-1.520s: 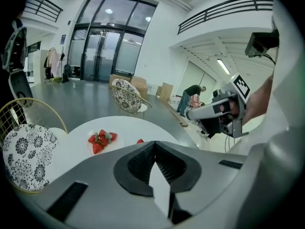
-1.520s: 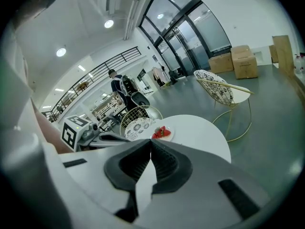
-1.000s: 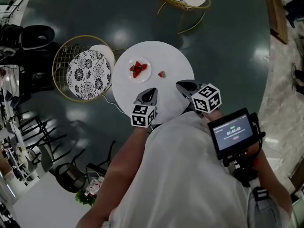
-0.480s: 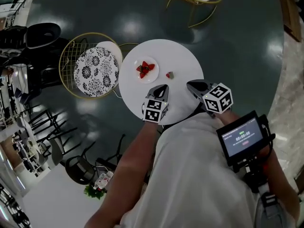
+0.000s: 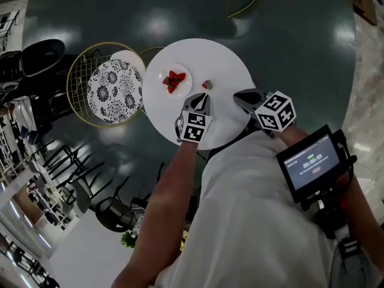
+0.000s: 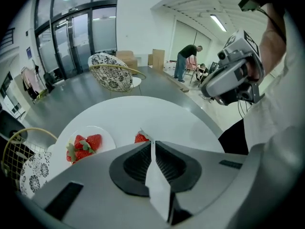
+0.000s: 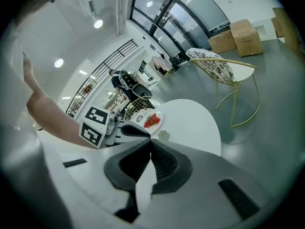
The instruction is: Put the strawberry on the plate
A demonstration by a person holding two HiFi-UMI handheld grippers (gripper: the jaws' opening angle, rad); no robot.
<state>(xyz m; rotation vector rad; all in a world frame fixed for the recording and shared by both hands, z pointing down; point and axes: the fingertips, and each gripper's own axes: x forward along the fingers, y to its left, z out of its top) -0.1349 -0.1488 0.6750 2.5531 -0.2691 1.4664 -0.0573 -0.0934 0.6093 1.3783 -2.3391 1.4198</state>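
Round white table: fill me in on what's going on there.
A person holds a two-jaw tool in each hand over the near edge of the table. The left tool and the right tool are both shut and empty. A small plate holds a few strawberries. One loose strawberry lies on the bare tabletop to the plate's right, just beyond the left tool. Neither tool touches it.

White short-sleeved shirt (image 5: 252, 221). Beyond the shirt, the grey left gripper (image 5: 202, 97) and right gripper (image 5: 240, 97) each bear a black-and-white marker cube (image 5: 193, 126) (black-framed screen (image 5: 311, 164) at the shirt's right).
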